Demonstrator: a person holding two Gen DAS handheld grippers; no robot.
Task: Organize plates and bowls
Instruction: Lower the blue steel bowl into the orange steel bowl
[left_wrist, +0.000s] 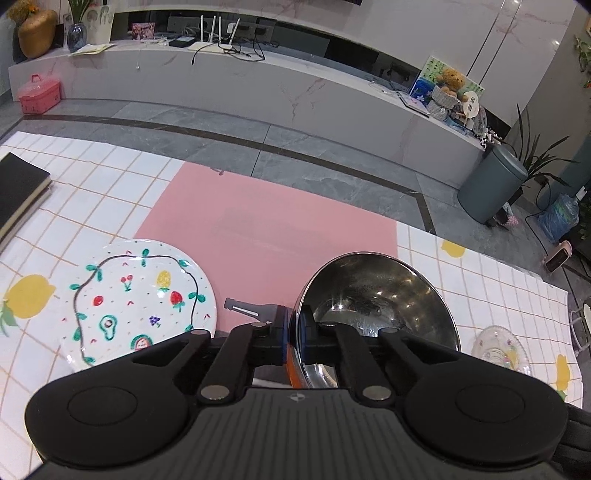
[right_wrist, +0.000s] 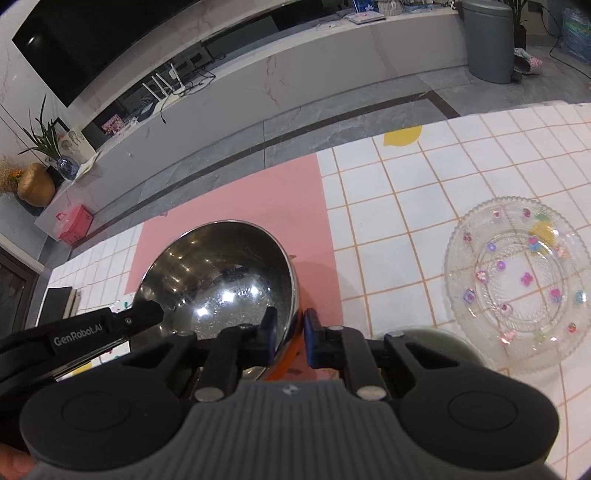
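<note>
A steel bowl (left_wrist: 369, 291) with an orange outside sits tilted over the pink mat (left_wrist: 258, 221). My left gripper (left_wrist: 294, 328) is shut on the bowl's left rim, blue pads on either side of the metal. In the right wrist view my right gripper (right_wrist: 290, 332) is shut on the right rim of the same bowl (right_wrist: 221, 266), and one of the left gripper's fingers (right_wrist: 144, 315) shows at the opposite rim. A white plate painted with fruit (left_wrist: 140, 302) lies flat left of the bowl. A clear glass plate (right_wrist: 517, 284) with small coloured dots lies to the right.
The checked tablecloth (left_wrist: 92, 206) covers the table, with a black book (left_wrist: 18, 192) at its far left. A dark green rounded dish (right_wrist: 443, 343) is half hidden under my right gripper. Beyond the table edge are grey floor, a marble bench and a grey bin (left_wrist: 491, 188).
</note>
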